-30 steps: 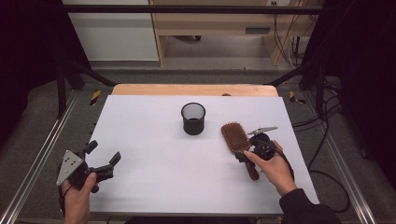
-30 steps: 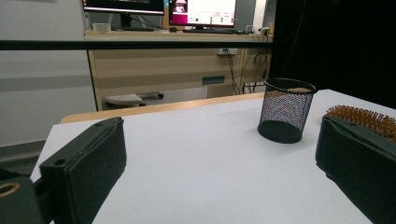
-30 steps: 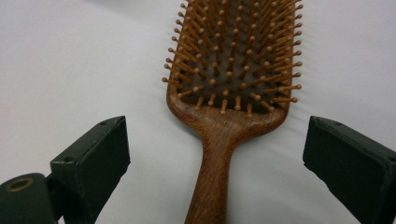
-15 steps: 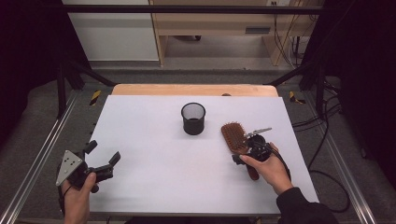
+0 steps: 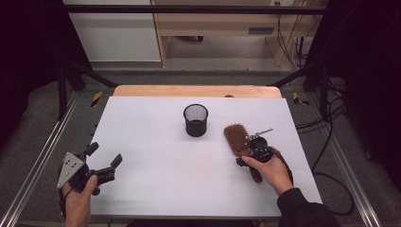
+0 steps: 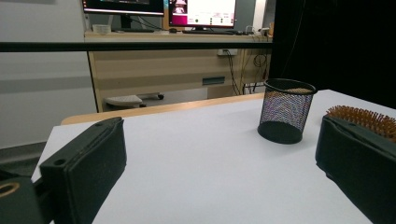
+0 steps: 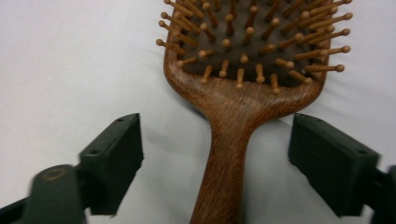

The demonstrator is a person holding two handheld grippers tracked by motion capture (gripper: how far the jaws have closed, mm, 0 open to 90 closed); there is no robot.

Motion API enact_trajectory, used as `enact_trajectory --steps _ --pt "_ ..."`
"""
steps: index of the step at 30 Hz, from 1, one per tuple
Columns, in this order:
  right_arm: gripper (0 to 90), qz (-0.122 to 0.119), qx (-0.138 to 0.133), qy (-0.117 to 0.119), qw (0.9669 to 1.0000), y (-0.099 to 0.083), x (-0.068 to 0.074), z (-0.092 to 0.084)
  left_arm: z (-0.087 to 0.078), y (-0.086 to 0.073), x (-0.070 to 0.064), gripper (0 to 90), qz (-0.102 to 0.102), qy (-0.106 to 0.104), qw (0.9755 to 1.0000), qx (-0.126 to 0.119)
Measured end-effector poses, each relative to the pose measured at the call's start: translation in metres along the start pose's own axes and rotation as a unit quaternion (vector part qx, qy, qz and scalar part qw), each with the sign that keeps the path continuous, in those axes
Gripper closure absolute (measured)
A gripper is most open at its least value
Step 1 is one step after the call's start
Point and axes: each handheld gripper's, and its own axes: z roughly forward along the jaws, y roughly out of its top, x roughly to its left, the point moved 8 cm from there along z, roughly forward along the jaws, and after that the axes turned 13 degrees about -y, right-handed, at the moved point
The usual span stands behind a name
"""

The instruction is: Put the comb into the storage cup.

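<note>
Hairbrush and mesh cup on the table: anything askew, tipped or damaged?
Nothing stands out. The hairbrush lies flat, bristles up and intact, its handle between the open right tongs, whose jaws have just been closing without touching it yet. The mesh cup stands upright, apart from the brush.

the hairbrush (image 7: 229, 140) is brown wood, smooth with fine lines. the cup (image 5: 196, 120) is black wire mesh. the table (image 5: 156, 156) top is white and matt.

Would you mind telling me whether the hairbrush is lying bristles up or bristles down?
Bristles up. The hairbrush lies flat on the white table, and its wooden pins point up toward the right gripper view's camera.
</note>
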Motion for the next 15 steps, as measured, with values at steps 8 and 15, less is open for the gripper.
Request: enact_trajectory --steps 8,15 --pt "40.3 0.007 0.014 -0.011 0.9998 -0.0022 -0.0085 0.0000 0.0004 0.0001 -0.0005 2.2 0.001 -0.001 1.0000 0.000" --pt "49.7 0.000 0.021 -0.030 0.9993 -0.0014 -0.0080 0.0000 0.0006 0.0002 -0.0006 2.2 0.001 -0.001 1.0000 0.000"
